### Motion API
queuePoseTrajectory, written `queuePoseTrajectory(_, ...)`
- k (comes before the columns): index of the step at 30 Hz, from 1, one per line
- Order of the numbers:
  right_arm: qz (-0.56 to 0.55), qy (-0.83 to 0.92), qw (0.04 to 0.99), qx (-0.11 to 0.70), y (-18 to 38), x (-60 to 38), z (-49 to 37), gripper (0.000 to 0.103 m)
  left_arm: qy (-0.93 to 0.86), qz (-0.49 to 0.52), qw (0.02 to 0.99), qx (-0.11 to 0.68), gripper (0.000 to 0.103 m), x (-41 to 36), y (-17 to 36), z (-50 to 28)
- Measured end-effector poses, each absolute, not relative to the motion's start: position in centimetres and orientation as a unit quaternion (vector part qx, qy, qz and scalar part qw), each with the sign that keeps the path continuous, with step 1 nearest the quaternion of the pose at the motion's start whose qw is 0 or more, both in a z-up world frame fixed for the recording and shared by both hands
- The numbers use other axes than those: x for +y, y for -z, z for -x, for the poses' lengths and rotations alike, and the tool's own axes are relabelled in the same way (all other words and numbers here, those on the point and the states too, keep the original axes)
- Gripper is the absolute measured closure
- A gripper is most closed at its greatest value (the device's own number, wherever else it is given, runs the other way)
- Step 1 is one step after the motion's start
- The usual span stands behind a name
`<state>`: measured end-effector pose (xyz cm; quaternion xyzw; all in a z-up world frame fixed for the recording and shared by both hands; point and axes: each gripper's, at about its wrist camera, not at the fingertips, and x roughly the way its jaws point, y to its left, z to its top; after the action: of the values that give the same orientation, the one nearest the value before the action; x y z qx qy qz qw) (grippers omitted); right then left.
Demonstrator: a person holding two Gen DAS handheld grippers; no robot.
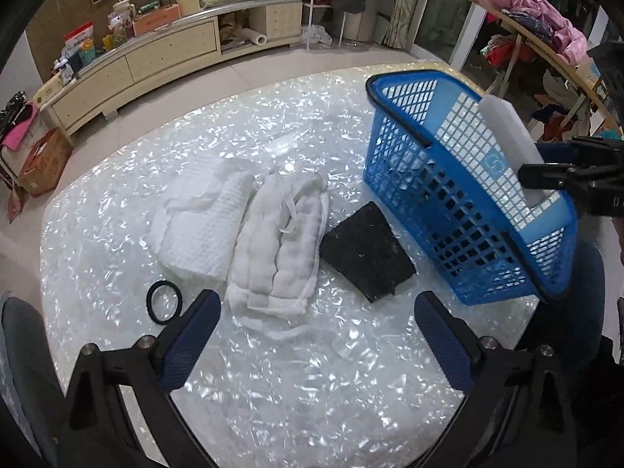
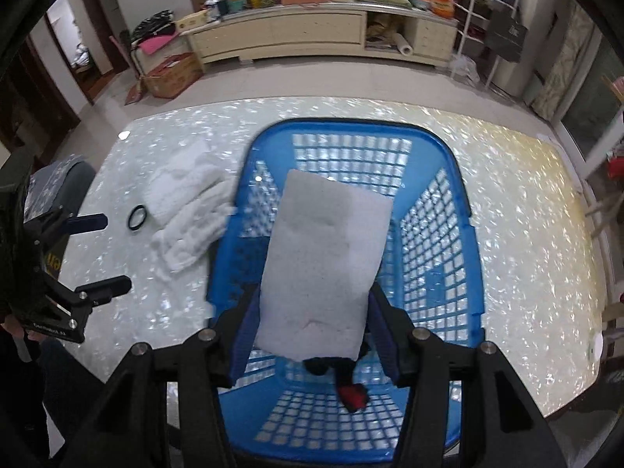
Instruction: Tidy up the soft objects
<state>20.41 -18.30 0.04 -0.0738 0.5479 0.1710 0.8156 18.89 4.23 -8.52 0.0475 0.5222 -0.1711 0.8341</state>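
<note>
My right gripper (image 2: 312,312) is shut on a white foam pad (image 2: 323,261) and holds it over the blue plastic basket (image 2: 464,210); the pad also shows in the left wrist view (image 1: 507,132) above the basket (image 1: 394,89). A black and red item (image 2: 347,386) lies on the basket floor. My left gripper (image 1: 316,331) is open and empty, low over the table. In front of it lie a folded white towel (image 1: 202,218), a white padded cloth (image 1: 280,241), a black sponge pad (image 1: 366,253) and a black hair band (image 1: 164,302).
The table top (image 1: 273,390) is glossy and pearl-white. The basket stands at its right side. A grey chair back (image 1: 19,343) sits at the left edge. Beyond the table are a long cabinet (image 1: 156,58) and a clothes rack (image 1: 546,39).
</note>
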Motion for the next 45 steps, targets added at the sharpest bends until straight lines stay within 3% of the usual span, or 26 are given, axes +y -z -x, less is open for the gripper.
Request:
queuePoseTrajectory(15,0.061,-0.145,0.801,0.578,3.4,-20.0,-24.8,0.051,0.178,-0.073,0.804,0.562,0.025,4.6,15.9,-24.2)
queuePoseTrajectory(23,0.062,-0.146,0.797,0.583,3.6,-19.8,-26.0,0.051,0.170,-0.082,0.793,0.579,0.025,4.7,18.9,-25.4)
queuePoseTrajectory(31,0.067,-0.141,0.792,0.590,3.9,-19.6,-26.6,0.050,0.156,-0.092,0.801,0.570,0.051,4.2,18.7,-26.0)
queuePoseTrajectory(33,0.067,-0.141,0.790,0.593,4.1,-19.5,-26.8,0.049,0.158,-0.090,0.802,0.569,0.071,4.3,18.6,-26.4)
queuePoseTrajectory(35,0.065,-0.143,0.788,0.595,4.3,-19.5,-27.0,0.049,0.159,-0.085,0.801,0.571,0.079,4.4,18.5,-26.5)
queuePoseTrajectory(40,0.073,-0.147,0.784,0.598,4.7,-19.5,-27.1,0.048,0.162,-0.075,0.801,0.572,0.083,4.8,17.8,-25.2)
queuePoseTrajectory(45,0.067,-0.156,0.777,0.607,4.8,-19.3,-26.7,0.034,0.167,-0.061,0.809,0.561,0.083,5.1,15.9,-23.5)
